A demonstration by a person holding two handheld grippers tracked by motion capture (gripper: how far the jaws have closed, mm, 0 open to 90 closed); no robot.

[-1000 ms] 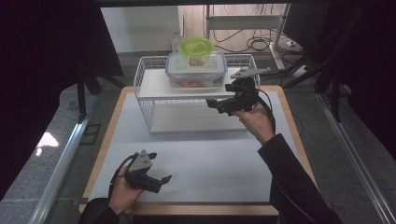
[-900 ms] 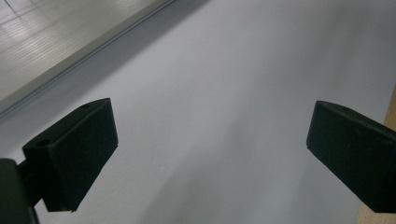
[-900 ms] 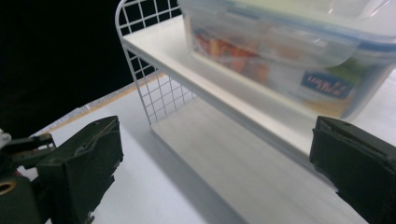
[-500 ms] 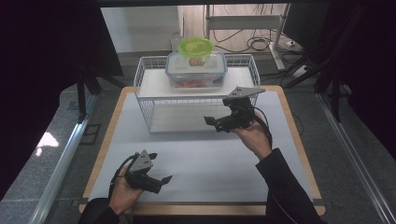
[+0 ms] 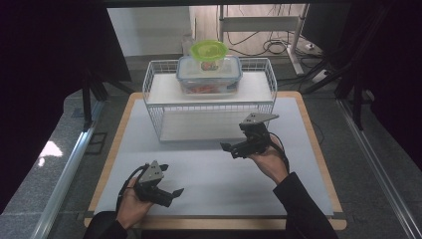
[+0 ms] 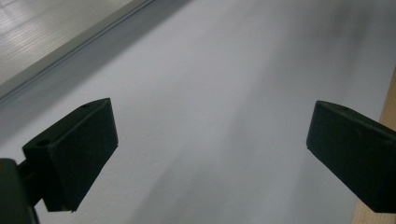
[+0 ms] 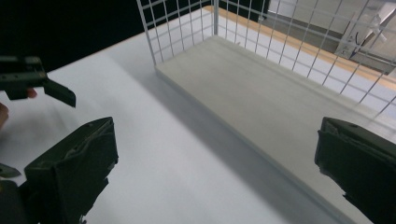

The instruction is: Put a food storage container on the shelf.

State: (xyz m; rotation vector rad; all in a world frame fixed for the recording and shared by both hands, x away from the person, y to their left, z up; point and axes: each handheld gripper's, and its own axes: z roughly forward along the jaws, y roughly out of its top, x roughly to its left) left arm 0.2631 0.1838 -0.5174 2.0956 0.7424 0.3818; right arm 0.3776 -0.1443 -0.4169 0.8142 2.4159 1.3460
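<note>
The right gripper (image 5: 234, 148) is hovering over the white mat (image 5: 209, 199) just in front of the white wire rack (image 5: 159, 107), its jaws spread wide and holding nothing; in the right gripper view the two black jaws are standing far apart at the bottom corners, with the rack's lower shelf (image 7: 261, 102) lying between them farther off. The left gripper (image 5: 171, 192) is sitting low near the front edge of the mat, gripped in the person's left hand (image 5: 130, 204), and its jaws are also gaping wide and empty; the left gripper view is showing bare mat between them and a strip of the wooden table edge (image 6: 385, 112) at the right. The two grippers are well apart, the right one nearer the rack. On the rack's top shelf (image 5: 254, 87) a clear lidded food container (image 5: 209, 77) is resting, with reddish contents showing through its wall, and a small cup with a lime-green lid (image 5: 209, 50) is standing on top of the container. The rack is standing at the far part of the mat, and its lower shelf is holding nothing.
</note>
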